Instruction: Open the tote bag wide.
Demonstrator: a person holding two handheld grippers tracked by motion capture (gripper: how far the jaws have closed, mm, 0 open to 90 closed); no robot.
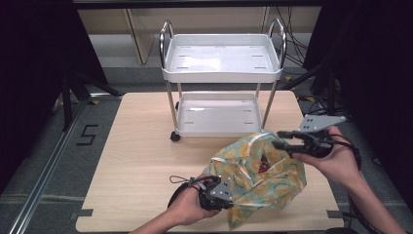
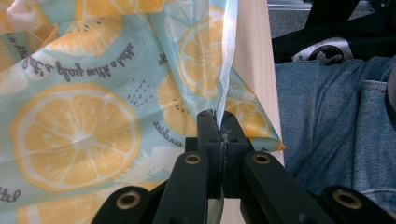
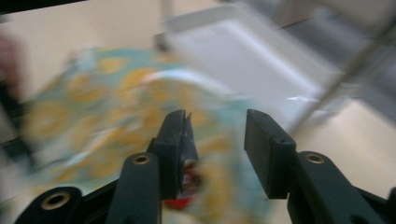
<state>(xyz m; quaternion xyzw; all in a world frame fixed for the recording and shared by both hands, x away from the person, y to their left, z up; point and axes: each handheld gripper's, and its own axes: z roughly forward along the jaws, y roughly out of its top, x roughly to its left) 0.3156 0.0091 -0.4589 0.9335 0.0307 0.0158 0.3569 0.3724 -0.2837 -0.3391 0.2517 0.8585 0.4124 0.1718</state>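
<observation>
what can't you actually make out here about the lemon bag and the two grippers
- Red thing inside the lemon-print bag: high view, fabric folds cover most of it.
- Right gripper: its own view is motion-blurred; jaws apart, fabric contact unclear.
- Left gripper: clamped on a bag edge, the bag's opening cut off.

L gripper (image 2: 219, 122) fingers clamped; R gripper (image 3: 215, 140) fingers apart, raised.

Looks like a lab or recording studio setup. Dark curtains (image 1: 29, 73) all round, loose cables (image 1: 297, 48) on the floor, tape marks (image 1: 87, 135) by the plain wooden counter (image 1: 141, 161).
</observation>
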